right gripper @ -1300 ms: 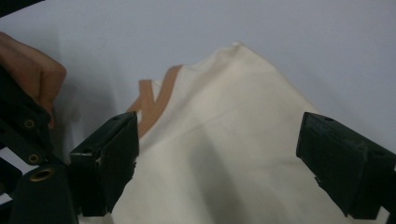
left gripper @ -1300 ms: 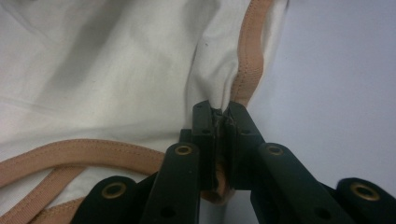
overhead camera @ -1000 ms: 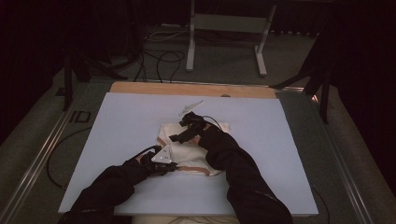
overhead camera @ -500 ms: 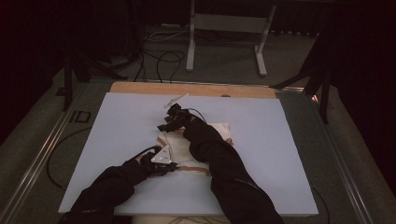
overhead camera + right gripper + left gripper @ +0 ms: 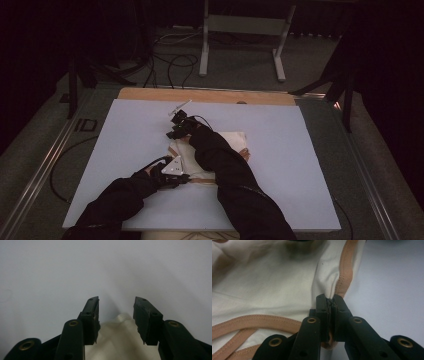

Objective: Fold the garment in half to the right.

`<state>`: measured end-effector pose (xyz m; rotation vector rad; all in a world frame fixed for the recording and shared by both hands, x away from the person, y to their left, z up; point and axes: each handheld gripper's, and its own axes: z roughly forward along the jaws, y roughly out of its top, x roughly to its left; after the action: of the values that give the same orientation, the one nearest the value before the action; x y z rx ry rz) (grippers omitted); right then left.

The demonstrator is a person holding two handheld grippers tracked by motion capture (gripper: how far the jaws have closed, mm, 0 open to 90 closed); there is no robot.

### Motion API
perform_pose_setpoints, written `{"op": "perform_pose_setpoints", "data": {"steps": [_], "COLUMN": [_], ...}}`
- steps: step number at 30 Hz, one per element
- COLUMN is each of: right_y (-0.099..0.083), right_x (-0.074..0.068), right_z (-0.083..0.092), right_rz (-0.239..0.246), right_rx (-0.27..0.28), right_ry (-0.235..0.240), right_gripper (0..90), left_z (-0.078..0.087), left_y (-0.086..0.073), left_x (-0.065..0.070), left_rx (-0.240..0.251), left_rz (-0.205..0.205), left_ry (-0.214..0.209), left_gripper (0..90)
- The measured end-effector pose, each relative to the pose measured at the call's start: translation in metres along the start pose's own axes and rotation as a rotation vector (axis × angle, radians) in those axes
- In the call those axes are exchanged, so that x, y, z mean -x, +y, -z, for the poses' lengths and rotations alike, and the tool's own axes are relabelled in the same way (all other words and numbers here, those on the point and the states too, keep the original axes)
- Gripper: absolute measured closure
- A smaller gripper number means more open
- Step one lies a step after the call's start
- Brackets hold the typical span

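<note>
Forearms cross the table [image 5: 125,130], right gripper [image 5: 175,131] farthest forward.

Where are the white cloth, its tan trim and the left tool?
white cloth [image 5: 269,282], left gripper view, on its plain fabric.
tan trim [image 5: 345,267], left gripper view, on the edge band.
left tool [image 5: 331,305], left gripper view, between its shut tips.

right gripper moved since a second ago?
Yes. In the high view the right gripper has shifted toward the cloth's far-left corner, nearer the wooden strip. Its jaws have been closing, with cloth between them.
</note>
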<state>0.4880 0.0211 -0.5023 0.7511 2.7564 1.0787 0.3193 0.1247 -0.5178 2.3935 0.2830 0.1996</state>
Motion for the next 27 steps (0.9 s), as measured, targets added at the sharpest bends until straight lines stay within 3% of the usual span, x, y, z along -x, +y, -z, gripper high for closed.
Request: {"op": "perform_pose_setpoints", "data": {"steps": [5, 11, 17, 27], "right_y": [-0.001, -0.003, -0.003, -0.001], "right_x": [-0.002, -0.005, -0.004, -0.002], "right_z": [-0.005, -0.01, -0.01, 0.005], "right_rz": [0.014, 0.046, 0.072, 0.07], "right_rx": [-0.031, -0.07, -0.082, -0.037], "right_ry": [-0.022, -0.078, -0.091, -0.081], "right_gripper": [60.4, 72.5, 87.0, 88.6], "left_z": [0.0, 0.0, 0.0, 0.001], "left_y": [0.0, 0.0, 0.0, 0.002], "left_x": [0.0, 0.0, 0.0, 0.0], "left_rx": [-0.002, -0.002, 0.0, -0.005], "left_rz": [-0.001, -0.001, 0.003, -0.001], "left_ry": [0.0, 0.0, -0.001, -0.006], "left_gripper": [86.8, 86.8, 86.8, 86.9]}}
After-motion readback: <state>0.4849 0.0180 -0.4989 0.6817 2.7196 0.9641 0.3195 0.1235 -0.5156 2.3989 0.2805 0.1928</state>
